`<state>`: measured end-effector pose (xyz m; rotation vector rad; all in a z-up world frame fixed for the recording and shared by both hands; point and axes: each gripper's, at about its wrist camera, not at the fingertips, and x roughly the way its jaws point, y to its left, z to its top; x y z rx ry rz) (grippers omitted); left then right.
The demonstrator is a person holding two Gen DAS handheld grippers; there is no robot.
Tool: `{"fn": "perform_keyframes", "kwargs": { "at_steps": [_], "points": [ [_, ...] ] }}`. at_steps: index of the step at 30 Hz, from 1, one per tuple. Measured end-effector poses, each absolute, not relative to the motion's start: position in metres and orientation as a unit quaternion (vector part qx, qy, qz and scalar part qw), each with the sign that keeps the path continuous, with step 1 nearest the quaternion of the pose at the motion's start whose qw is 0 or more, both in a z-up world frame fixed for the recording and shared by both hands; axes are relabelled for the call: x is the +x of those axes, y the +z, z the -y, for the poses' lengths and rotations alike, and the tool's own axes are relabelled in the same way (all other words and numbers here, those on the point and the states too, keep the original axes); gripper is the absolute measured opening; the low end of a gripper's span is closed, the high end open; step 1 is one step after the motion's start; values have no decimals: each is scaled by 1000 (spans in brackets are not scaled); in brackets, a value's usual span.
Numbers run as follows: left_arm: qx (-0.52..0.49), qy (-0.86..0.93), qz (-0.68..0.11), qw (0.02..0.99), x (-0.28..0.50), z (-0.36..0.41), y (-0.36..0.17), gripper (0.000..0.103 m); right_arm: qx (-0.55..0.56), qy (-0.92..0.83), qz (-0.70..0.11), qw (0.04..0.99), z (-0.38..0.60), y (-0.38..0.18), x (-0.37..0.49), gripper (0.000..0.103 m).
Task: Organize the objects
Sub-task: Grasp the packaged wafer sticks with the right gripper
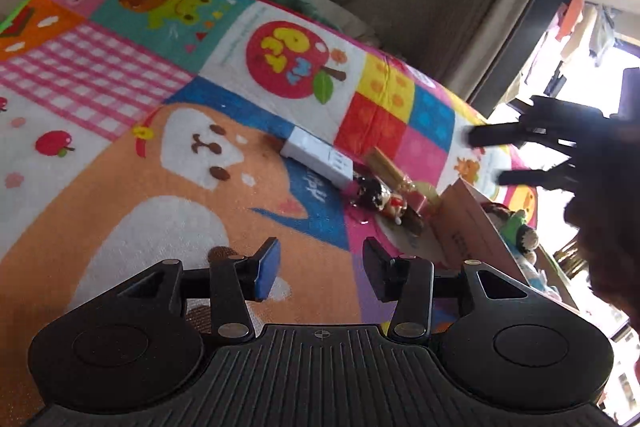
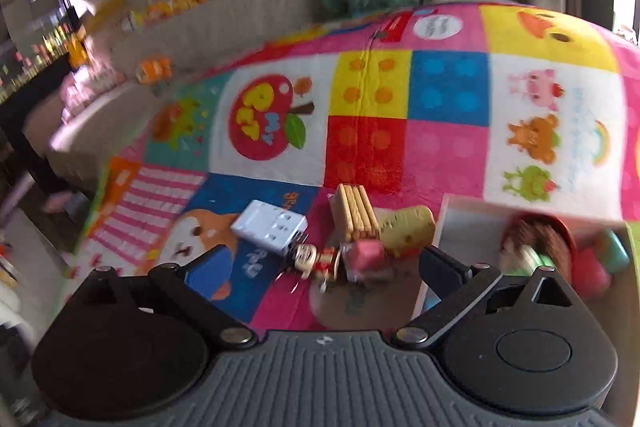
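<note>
My right gripper (image 2: 324, 267) gapes empty, left gripper (image 1: 320, 267) part-open (holding nothing); box (image 2: 452, 223) holds some toys, 5 items (image 2: 272, 227) remain left of it.

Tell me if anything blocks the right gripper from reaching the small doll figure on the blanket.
Nothing visible does. The right gripper is open and empty, with the doll figure lying straight ahead between its fingers' line. The white power adapter touches it on the left, the pink block on the right.
</note>
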<state>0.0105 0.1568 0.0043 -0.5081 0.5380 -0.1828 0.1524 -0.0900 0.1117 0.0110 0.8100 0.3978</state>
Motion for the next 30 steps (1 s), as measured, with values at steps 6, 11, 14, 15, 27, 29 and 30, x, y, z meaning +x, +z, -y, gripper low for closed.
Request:
{"fn": "perform_keyframes", "kwargs": {
  "at_steps": [6,11,14,15,27,29,30],
  "points": [
    [-233,-106,-254,933,7,-150,7,49,-60,85,-436,894,43,57,246,93],
    [-249,-99,-259,928,7,-155,6,49,-55,87,-472,876,37,37,274,72],
    [-261,-86,-243,930,2,-160,8,49,-61,117,-499,857,31,35,269,45],
    [-265,-82,-239,931,0,-163,8,49,-53,129,-511,848,31,34,264,42],
    [-299,-50,-244,921,2,-179,6,49,-121,327,-566,748,10,48,102,40],
    [-295,-54,-249,921,4,-177,5,49,-131,351,-554,744,11,65,85,40],
    [-293,-55,-250,921,4,-177,5,49,-131,351,-539,755,15,76,85,44]
  ]
}}
